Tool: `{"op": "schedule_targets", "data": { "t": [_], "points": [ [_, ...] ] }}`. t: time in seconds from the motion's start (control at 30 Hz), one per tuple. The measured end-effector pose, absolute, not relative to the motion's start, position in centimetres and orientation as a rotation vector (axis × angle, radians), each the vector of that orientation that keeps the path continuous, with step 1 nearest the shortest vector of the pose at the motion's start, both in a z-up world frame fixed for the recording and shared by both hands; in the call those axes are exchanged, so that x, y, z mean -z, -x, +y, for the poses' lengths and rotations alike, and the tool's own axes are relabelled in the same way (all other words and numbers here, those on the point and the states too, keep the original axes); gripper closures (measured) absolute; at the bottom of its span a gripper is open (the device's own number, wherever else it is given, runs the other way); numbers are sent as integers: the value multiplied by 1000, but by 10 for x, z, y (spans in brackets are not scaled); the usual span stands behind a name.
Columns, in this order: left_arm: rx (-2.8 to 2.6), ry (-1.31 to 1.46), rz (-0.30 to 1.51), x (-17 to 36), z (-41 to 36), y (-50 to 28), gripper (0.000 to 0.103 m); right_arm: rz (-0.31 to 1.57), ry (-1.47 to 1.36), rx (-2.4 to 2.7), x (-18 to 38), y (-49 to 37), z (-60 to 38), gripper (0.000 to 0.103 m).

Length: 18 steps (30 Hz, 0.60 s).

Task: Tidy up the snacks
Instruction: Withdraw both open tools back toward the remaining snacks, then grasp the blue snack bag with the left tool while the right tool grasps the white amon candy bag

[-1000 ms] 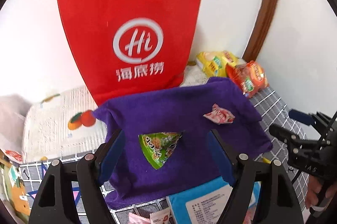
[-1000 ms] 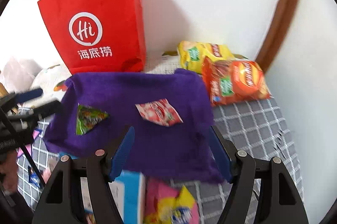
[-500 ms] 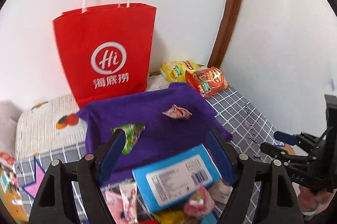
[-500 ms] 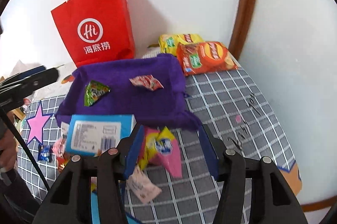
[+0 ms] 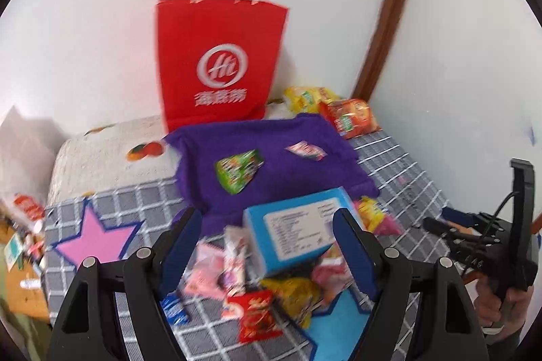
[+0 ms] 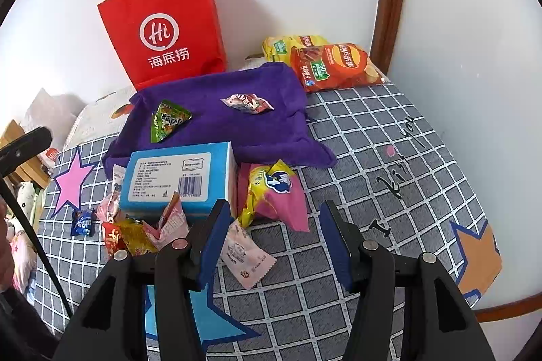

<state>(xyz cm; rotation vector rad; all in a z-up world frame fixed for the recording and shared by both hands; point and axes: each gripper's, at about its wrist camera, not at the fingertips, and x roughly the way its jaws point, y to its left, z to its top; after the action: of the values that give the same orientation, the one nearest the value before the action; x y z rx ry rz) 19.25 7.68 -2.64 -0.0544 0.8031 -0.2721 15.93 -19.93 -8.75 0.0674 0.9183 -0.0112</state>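
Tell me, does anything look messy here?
Yes. Small snack packets lie jumbled around the blue box on the checked cover, while only two packets sit on the purple cloth.

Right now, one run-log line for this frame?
phase: between picks | left tool: open, empty | right tool: open, empty, just narrowed | purple cloth: green packet, red packet | snack pile: unsorted
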Motion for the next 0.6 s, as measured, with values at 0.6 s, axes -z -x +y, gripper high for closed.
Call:
{"op": "schedule_targets", "data": {
  "t": [0.6],
  "points": [
    [12, 151, 991, 104, 147, -168, 25, 1009, -43, -129, 165, -165, -180, 35]
  ]
}}
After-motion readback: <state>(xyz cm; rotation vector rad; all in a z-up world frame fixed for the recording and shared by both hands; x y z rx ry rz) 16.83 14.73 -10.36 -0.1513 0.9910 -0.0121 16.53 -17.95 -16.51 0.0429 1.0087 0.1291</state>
